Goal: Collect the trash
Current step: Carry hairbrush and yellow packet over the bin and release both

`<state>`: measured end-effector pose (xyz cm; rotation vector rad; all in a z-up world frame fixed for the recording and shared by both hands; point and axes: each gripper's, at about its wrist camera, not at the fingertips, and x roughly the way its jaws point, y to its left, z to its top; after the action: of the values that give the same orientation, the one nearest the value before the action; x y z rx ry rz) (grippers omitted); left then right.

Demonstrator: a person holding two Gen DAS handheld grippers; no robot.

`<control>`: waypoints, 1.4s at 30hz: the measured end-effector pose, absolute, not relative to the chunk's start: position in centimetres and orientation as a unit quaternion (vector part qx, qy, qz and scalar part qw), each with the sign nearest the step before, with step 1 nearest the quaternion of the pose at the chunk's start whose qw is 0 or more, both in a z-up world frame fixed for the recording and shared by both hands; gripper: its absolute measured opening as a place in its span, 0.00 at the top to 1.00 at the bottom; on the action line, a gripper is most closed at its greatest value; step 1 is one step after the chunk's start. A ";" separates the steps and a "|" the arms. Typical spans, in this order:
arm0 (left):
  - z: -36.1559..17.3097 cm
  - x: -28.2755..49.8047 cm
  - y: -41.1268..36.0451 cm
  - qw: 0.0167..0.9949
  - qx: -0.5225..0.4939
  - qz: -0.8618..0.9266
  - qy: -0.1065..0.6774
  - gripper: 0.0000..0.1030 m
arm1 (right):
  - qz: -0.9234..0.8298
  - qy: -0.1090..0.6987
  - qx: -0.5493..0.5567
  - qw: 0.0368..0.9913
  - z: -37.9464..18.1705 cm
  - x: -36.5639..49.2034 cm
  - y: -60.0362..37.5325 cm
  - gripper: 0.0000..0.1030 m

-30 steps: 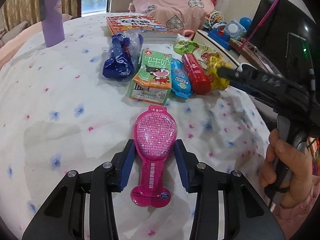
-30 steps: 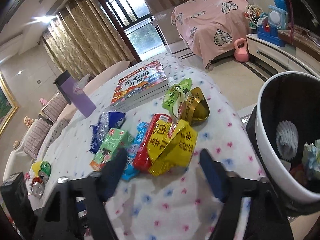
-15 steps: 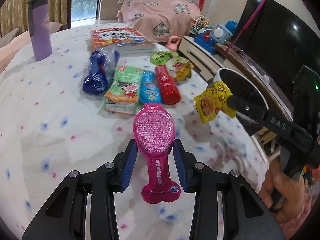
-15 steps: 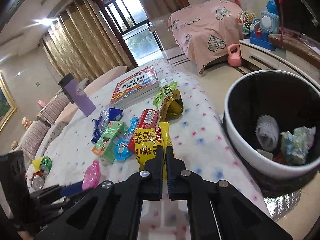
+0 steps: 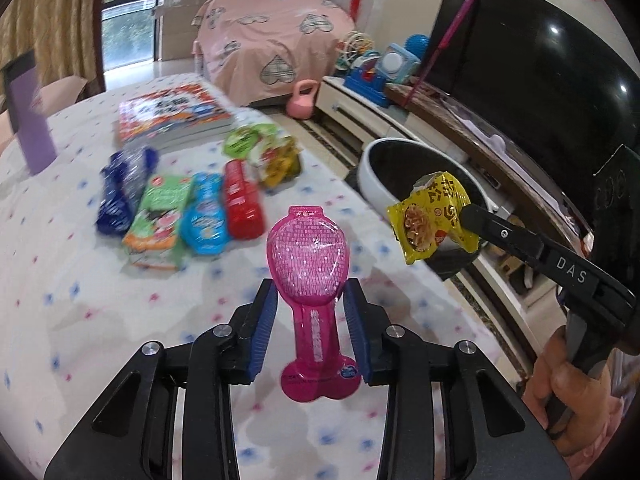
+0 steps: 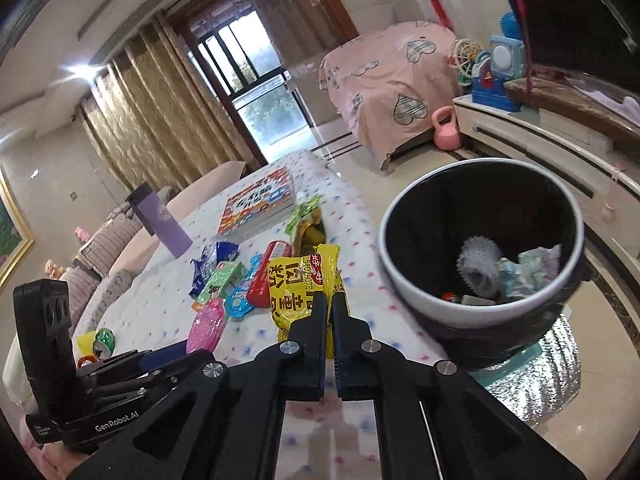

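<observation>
Both loads are now off the table — right gripper clamped on the yellow packet near the bin, left gripper, jaws just narrowed, pinching the pink pouch — deposit judged next

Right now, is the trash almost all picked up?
Not yet. The bin already holds some trash. The right gripper is shut on a yellow wrapper, and the left gripper has a pink pouch. Several packets remain on the table.
</observation>
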<state>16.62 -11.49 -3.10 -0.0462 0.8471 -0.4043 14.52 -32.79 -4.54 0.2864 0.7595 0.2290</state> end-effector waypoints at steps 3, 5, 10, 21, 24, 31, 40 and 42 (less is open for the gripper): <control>-2.7 16.9 -12.8 0.889 -0.017 -0.208 0.408 0.82 | 0.102 0.361 0.145 0.916 -4.1 14.1 -34.0 0.98; -2.5 17.0 -13.9 0.888 -0.013 -0.217 0.405 0.82 | 0.096 0.357 0.148 0.917 -3.8 14.0 -34.8 0.98; -2.3 17.0 -15.5 0.887 0.000 -0.230 0.400 0.82 | 0.083 0.347 0.158 0.921 -3.4 13.4 -36.5 0.98; -1.0 18.3 -18.4 0.889 0.014 -0.242 0.389 0.82 | 0.065 0.332 0.167 0.926 -2.6 13.2 -39.1 0.98; -0.7 18.8 -19.4 0.889 0.021 -0.247 0.386 0.82 | 0.060 0.330 0.170 0.927 -2.6 13.5 -39.9 0.98; -0.4 20.0 -21.7 0.888 0.033 -0.255 0.380 0.82 | 0.047 0.327 0.171 0.928 -2.4 14.3 -41.6 0.98; -0.3 22.3 -23.9 0.886 0.038 -0.260 0.383 0.82 | 0.027 0.326 0.164 0.931 -2.3 15.5 -43.3 0.98; -0.3 22.7 -24.3 0.885 0.040 -0.260 0.384 0.82 | 0.021 0.328 0.163 0.930 -2.5 15.9 -43.8 0.98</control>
<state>22.72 -24.34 -0.34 0.0832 0.7988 -0.5418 15.86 -43.79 -2.46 0.3348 0.6723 0.0436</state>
